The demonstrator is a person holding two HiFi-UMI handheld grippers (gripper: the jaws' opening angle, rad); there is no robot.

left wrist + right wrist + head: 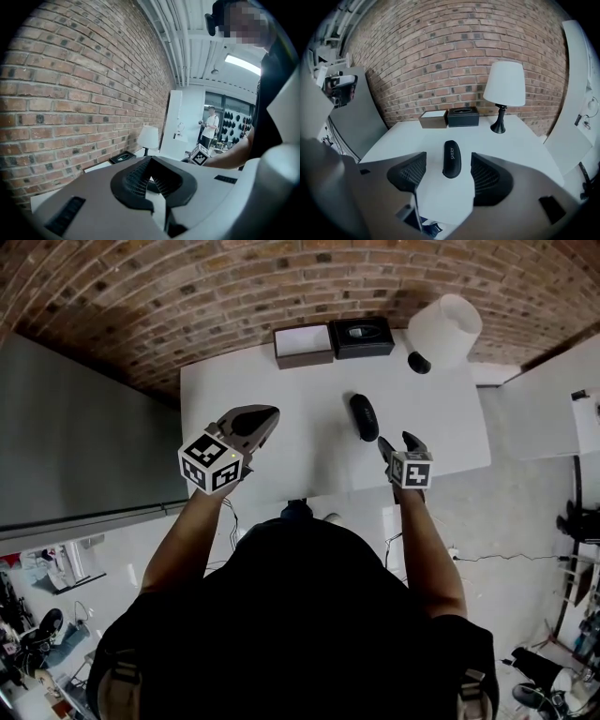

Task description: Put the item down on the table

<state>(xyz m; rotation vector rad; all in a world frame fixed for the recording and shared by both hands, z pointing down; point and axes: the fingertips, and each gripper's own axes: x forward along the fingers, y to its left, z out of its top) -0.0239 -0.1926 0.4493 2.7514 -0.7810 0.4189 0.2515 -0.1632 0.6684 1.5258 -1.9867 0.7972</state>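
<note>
A black oblong glasses case (364,416) lies flat on the white table (281,381), right of its middle. In the right gripper view the case (451,159) rests on the tabletop just beyond the jaws, with print on its lid. My right gripper (397,441) hovers at the table's near edge behind the case, open, its pads apart and touching nothing. My left gripper (265,415) is raised over the table's near left part; its fingertips (150,161) meet with nothing between them.
At the table's far edge stand a brown box with a white top (303,345), a black box (362,337) and a white-shaded lamp (443,329). A brick wall runs behind. A grey panel (75,446) stands left of the table. A person (209,126) stands far off.
</note>
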